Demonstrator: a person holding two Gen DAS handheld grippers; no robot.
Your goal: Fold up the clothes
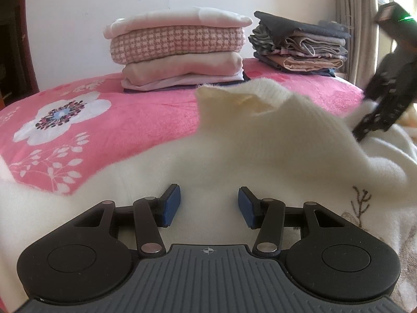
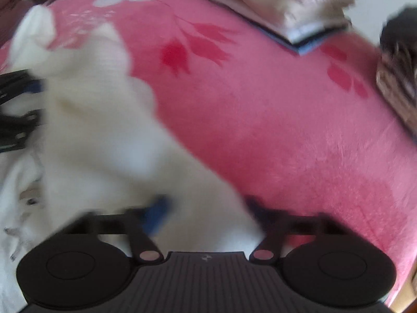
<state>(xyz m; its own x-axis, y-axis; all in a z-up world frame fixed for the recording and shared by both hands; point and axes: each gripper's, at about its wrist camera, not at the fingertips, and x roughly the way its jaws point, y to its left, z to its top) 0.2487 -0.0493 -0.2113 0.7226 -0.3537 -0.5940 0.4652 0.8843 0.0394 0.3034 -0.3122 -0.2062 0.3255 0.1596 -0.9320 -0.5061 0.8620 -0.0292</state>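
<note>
A cream knit sweater lies rumpled on the pink flowered blanket, its collar standing up toward the back. My left gripper hovers over the sweater's body, open, with only flat fabric between its blue pads. My right gripper comes in from the right, its tip against the sweater's right edge. In the blurred right wrist view the right gripper stands open with the sweater lying between its fingers. The left gripper shows at the left edge.
Two folded stacks stand at the back of the bed: a pink and cream stack and a grey and dark stack. A curtain hangs at the far right. The blanket lies bare right of the sweater.
</note>
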